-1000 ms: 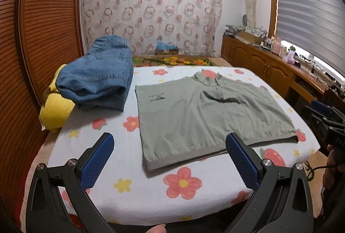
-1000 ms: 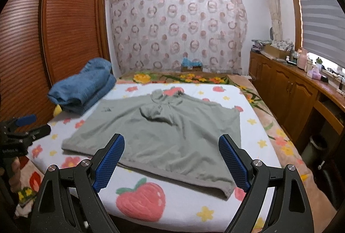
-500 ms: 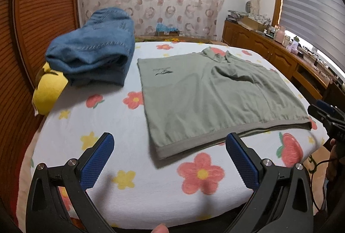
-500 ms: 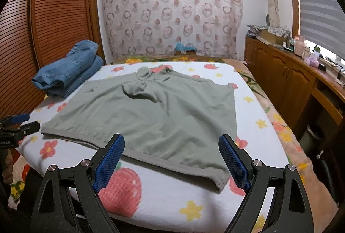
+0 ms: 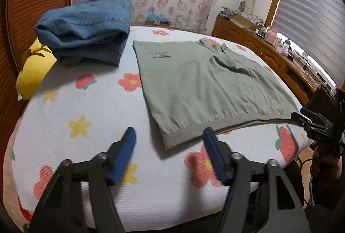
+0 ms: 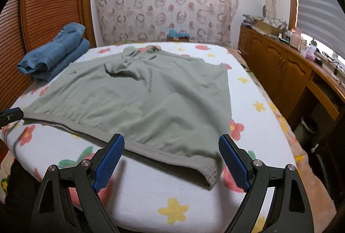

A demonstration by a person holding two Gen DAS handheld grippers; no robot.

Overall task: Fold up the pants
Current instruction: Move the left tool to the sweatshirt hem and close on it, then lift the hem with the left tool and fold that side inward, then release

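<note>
The left claw (image 5: 168, 141), just closing, is held open around the green garment's (image 5: 207, 86) corner; the right claw (image 6: 171, 152) is held open above its hem.

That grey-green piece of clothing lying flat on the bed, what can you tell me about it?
The grey-green garment looks like soft knit cotton. It lies spread flat on the flowered bedsheet, its ribbed hem towards the near edge of the bed, a collar at the far end and a small dark logo near one far corner. The cloth is creased below the collar. It lies apart from the folded jeans.
</note>
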